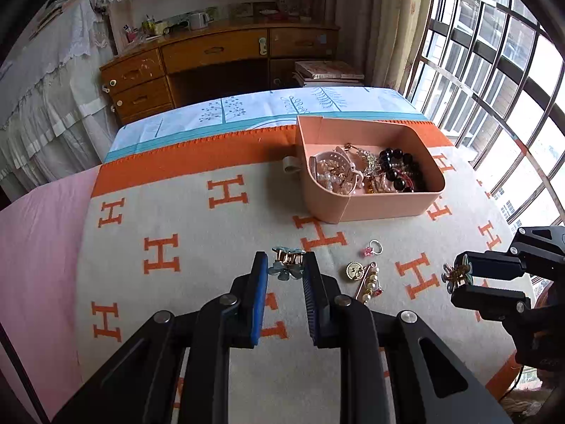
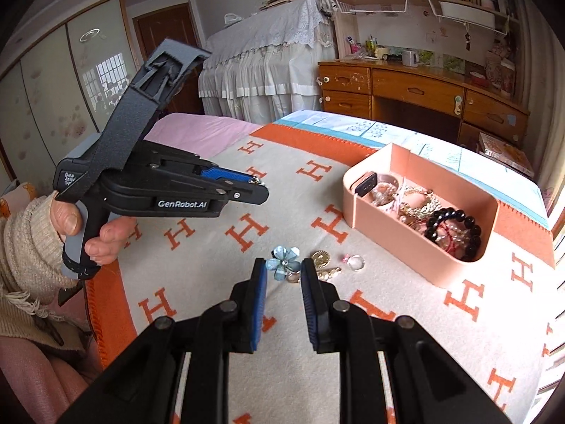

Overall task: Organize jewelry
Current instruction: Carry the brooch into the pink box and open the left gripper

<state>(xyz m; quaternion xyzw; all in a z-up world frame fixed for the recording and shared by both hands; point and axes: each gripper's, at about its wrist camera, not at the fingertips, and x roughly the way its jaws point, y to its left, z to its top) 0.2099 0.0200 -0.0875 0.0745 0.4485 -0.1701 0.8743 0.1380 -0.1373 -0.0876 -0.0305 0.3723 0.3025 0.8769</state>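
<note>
The left gripper (image 1: 285,265) holds a flower clip (image 1: 286,264) by its sides. The clip's gold end points away and its petals hang near. The right gripper (image 2: 283,272) pinches a second clip (image 2: 282,263), petals up. A ring (image 1: 375,246), coin (image 1: 355,269) and pin (image 1: 369,288) lie on the blanket (image 1: 197,247), in front of the open box (image 1: 370,208). The blanket's left side is bare.
</note>
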